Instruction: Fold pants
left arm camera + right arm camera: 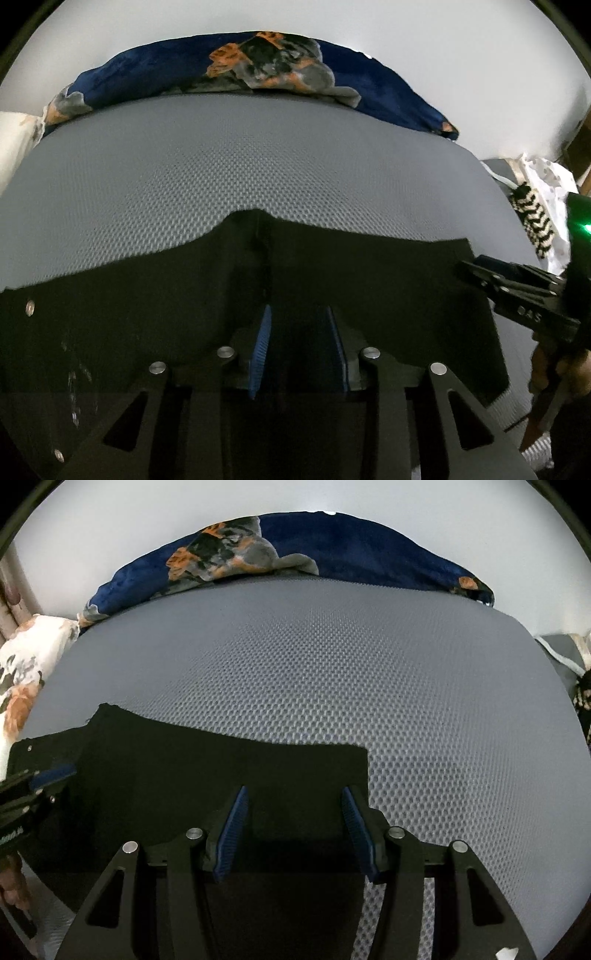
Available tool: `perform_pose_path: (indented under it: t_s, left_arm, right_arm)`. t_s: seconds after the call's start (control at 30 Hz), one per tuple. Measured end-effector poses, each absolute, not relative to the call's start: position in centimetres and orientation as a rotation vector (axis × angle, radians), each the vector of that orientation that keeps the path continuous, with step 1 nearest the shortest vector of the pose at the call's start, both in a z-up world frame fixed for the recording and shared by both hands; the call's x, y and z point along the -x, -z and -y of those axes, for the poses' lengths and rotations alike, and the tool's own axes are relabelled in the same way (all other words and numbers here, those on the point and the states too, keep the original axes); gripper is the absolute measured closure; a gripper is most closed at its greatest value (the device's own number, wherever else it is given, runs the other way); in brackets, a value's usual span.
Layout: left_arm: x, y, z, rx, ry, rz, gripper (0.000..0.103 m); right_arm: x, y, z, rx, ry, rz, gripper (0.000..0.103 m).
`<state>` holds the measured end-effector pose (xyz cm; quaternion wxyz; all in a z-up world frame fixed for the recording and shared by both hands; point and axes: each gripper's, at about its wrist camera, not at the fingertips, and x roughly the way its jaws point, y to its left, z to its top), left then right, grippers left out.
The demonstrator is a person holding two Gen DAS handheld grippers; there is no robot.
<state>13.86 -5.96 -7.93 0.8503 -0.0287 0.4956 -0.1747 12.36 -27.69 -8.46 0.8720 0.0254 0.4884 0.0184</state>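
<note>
Black pants [332, 280] lie flat on a grey honeycomb-mesh mattress [236, 177], their upper edge running unevenly across it, with a navy floral plush blanket [258, 70] bunched along the far side.

The left wrist view shows the left gripper [299, 350] over the middle of the dark cloth, its blue ribbed pads a narrow way apart with nothing pressed between them. It alone shows a green light [585, 229] on the right gripper's body, a black-and-white zigzag knit cloth [532, 221] past the mattress's right edge, and small pale characters on the right gripper's finger (too blurred to read).

The right wrist view shows the right gripper [295, 830] at the pants' right corner, jaws about half open, straddling the fabric without pinching it. Only here does a white floral pillow [26, 672] show plainly, at the left. White lettering on the left gripper's body is unreadable.
</note>
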Motion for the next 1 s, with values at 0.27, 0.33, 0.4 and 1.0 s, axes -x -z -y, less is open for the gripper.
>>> perform_pose_path:
  t_s: [0.27,0.33,0.4,1.0]
  left_arm:
    - [-15.7,10.4,7.1,0.003,0.359,-1.072,0.071]
    - [-15.6,10.5,7.1,-0.009,0.362,-1.069,0.070]
    - [-15.5,10.5,7.0,-0.003,0.362,-1.073,0.070]
    - [-7.4,10.2,4.8,-0.071,0.407,-1.105,0.066]
  right_arm:
    - [-13.3,9.5,27.7,-0.028,-0.030,-1.040,0.052]
    - [-13.3,9.7,27.5,-0.013,-0.028,-1.038,0.052]
    - [-13.3,9.7,27.4,-0.009,-0.025,-1.035,0.052]
    - [-6.2,7.7,28.2,-0.065,-0.095,-1.044,0.049]
